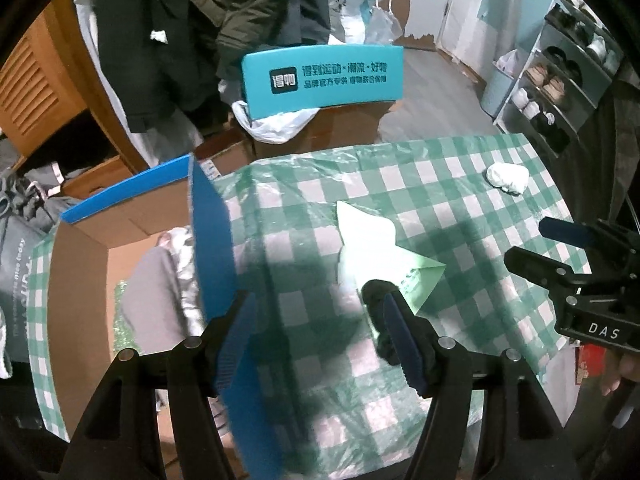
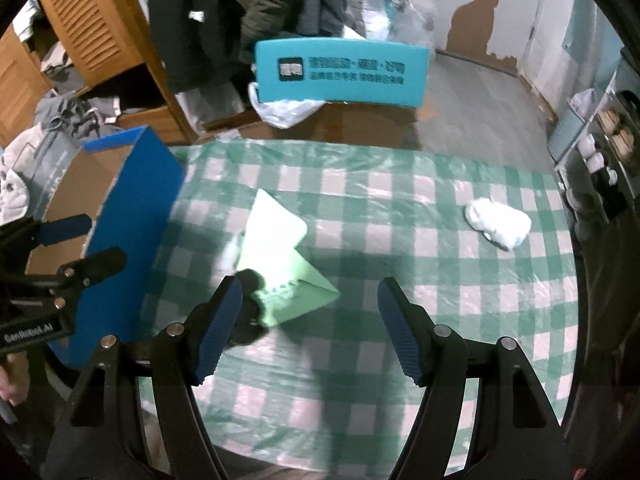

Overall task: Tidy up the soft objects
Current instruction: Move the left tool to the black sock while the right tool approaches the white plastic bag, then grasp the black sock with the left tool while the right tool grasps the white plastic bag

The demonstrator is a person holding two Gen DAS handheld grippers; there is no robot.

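Grippers both spread wide, nothing held. Left gripper (image 1: pixel 320 340) hangs over the green packet (image 1: pixel 384 256) at centre frame, long axis running upper left to lower right. White bundle (image 2: pixel 498 222) sits upper right, nearer the right gripper (image 2: pixel 310 332).

grey floor (image 1: pixel 436 84), wooden louvred cabinet (image 2: pixel 84 28), shoe rack (image 1: pixel 560 80)

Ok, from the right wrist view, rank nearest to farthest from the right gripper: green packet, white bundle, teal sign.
1. green packet, just ahead-left of the right gripper.
2. white bundle, farther out on the right of the table.
3. teal sign, beyond the table's far edge.
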